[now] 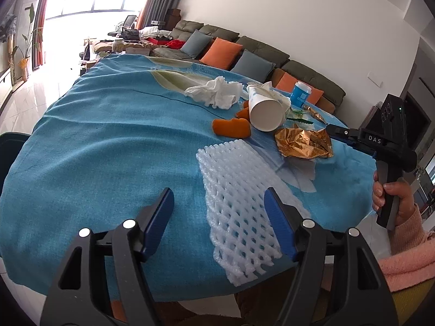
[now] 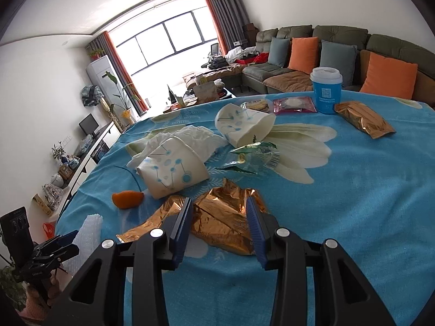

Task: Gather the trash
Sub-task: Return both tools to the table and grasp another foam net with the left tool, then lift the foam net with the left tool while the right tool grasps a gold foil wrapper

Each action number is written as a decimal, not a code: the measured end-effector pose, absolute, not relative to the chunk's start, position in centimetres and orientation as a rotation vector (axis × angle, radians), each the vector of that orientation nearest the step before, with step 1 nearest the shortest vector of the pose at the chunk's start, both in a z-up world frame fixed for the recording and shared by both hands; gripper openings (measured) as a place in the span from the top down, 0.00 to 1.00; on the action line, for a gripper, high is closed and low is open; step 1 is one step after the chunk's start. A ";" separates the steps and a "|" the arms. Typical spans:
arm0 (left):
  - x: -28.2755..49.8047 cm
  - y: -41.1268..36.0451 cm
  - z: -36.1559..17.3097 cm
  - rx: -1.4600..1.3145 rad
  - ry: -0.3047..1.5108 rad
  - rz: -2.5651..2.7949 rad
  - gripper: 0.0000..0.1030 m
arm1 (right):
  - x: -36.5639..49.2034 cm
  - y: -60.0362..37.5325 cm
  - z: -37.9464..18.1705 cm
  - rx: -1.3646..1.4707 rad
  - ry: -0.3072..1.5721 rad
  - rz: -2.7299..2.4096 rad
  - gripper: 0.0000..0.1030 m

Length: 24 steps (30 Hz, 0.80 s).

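Note:
A crumpled gold foil wrapper point(image 2: 217, 217) lies on the blue tablecloth point(image 2: 353, 203). My right gripper point(image 2: 219, 203) hovers over it, open about halfway, one finger on each side and neither pad pressing it. In the left wrist view the right gripper point(image 1: 337, 131) reaches the gold wrapper point(image 1: 304, 142) from the right. My left gripper point(image 1: 217, 198) is open above a white foam net point(image 1: 239, 203), with nothing held. Other litter: tipped paper cups point(image 2: 174, 168), tissue point(image 1: 214, 91), orange peel point(image 1: 231, 127), a clear green wrapper point(image 2: 250, 157).
At the far side of the table stand a blue lidded cup point(image 2: 326, 89), a second gold packet point(image 2: 364, 121) and a pink packet point(image 2: 295, 104). A sofa with cushions point(image 1: 258, 46) runs behind the table. A person's hand in a pink sleeve point(image 1: 391, 198) grips the right handle.

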<state>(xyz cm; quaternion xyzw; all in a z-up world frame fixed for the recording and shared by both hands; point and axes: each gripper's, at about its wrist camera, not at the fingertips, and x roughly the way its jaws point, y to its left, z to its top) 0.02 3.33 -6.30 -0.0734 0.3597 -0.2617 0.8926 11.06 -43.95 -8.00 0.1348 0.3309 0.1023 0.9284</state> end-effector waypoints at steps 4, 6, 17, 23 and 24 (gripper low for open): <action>0.0 3.3 -6.3 -0.153 0.755 -0.548 0.38 | 10.7 -43.2 -8.3 0.300 0.694 0.285 0.63; 0.0 3.3 -6.3 -0.150 0.760 -0.550 0.40 | 10.7 -42.3 -8.5 0.306 0.711 0.336 0.63; -1.1 2.4 -6.4 -0.105 0.775 -0.575 0.61 | 10.9 -39.0 -10.8 0.341 0.803 0.441 0.63; -0.9 2.9 -6.7 -0.128 0.778 -0.569 0.78 | 10.6 -39.3 -10.9 0.365 0.803 0.438 0.70; -1.0 3.0 -6.7 -0.129 0.777 -0.570 0.78 | 10.5 -39.4 -10.9 0.367 0.802 0.439 0.75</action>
